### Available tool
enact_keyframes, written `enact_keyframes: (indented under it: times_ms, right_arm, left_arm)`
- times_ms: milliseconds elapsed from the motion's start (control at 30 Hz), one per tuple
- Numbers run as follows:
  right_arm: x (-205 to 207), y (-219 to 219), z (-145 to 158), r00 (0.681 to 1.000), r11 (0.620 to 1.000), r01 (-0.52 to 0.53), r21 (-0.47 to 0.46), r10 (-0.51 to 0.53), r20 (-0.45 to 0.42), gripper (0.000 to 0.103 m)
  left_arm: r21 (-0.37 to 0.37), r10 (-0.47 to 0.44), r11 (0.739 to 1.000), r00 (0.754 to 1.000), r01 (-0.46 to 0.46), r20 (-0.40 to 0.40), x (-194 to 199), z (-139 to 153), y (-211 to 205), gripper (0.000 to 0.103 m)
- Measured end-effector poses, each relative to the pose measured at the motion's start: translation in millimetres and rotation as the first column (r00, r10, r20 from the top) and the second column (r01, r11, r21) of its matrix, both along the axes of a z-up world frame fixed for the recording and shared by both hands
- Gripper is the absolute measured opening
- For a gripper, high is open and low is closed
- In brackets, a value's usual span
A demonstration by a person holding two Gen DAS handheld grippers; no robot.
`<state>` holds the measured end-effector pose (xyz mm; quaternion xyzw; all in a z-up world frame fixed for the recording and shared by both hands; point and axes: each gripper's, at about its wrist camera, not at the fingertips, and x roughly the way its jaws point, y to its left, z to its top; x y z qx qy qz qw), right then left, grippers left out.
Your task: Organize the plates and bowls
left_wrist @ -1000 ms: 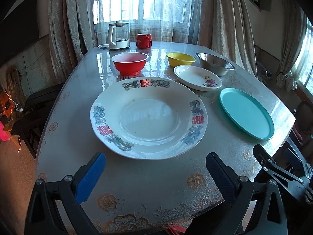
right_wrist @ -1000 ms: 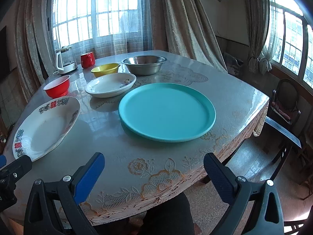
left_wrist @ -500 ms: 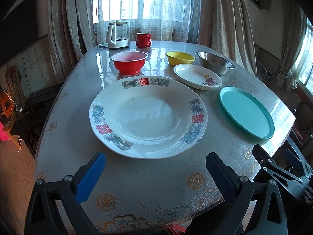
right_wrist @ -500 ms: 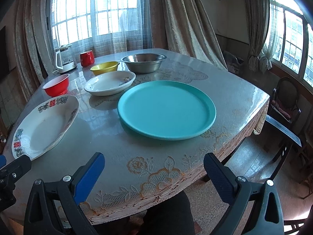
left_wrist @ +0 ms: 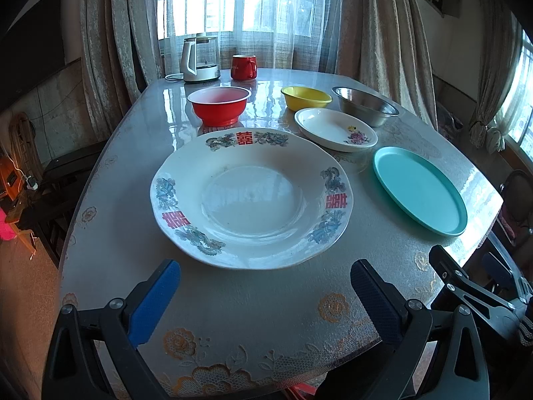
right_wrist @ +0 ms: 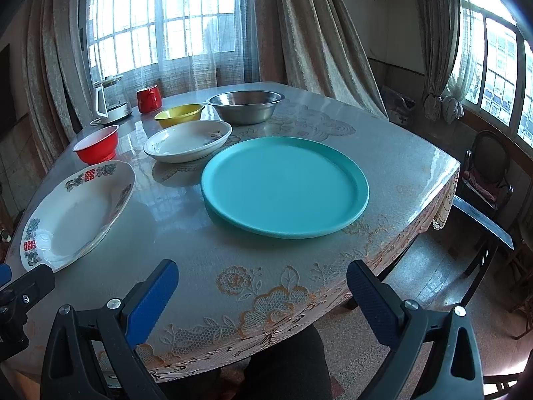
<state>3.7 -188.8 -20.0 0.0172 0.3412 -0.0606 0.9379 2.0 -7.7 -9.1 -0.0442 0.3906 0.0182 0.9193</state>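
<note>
1. Against the frames from a second ago, almost nothing differs: every dish sits where it did, and both views show the dishes slightly nearer and lower in frame, so both tools have eased a little toward the table [left_wrist: 110, 180].
2. Count: three plates, namely a large patterned plate [left_wrist: 250, 196] with red characters on its rim, a small flowered plate [left_wrist: 334, 129] and a teal plate [right_wrist: 284, 186].
3. Three bowls: a red bowl [left_wrist: 219, 105], a yellow bowl [left_wrist: 306, 97] and a steel bowl [left_wrist: 364, 105].
4. One red mug [left_wrist: 243, 67] and one kettle [left_wrist: 200, 60] stand at the far edge, near 12 o'clock in the left view.
5. In the left view the patterned plate fills the centre; the red bowl lies just beyond it at 12 o'clock, the small plate at 1 o'clock and the teal plate at 3 o'clock, apart from it.
6. The left gripper [left_wrist: 265, 288] hovers level above the near table edge, fingers spread wide and holding nothing, aimed at the patterned plate.
7. The right gripper [right_wrist: 261, 286] hovers likewise at the near edge, fingers wide apart and empty, facing the teal plate at 12 o'clock.
</note>
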Motion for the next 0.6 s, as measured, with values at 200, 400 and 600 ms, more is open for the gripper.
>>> enact_keyframes:
  times_ms: [200,400,600]
  right_arm:
    - [1.0,0.3,-0.5,1.000,1.000,-0.003,-0.007,0.003,-0.001,0.103]
    - [2.5,2.3,-1.1,1.000,0.999,-0.024,-0.024,0.024,-0.004,0.103]
    - [6.6,6.9,-0.7,0.998,0.998,-0.059,-0.036,0.059,-0.012,0.103]
  left_arm:
    - [-0.005,-0.001,1.000,1.000,0.001,-0.002,-0.1,-1.0,-0.4,0.103]
    - [-0.014,0.003,1.000,1.000,-0.003,0.006,-0.4,-1.3,2.5,0.103]
    - [-0.055,-0.020,0.998,1.000,0.021,0.019,-2.3,2.1,4.4,0.103]
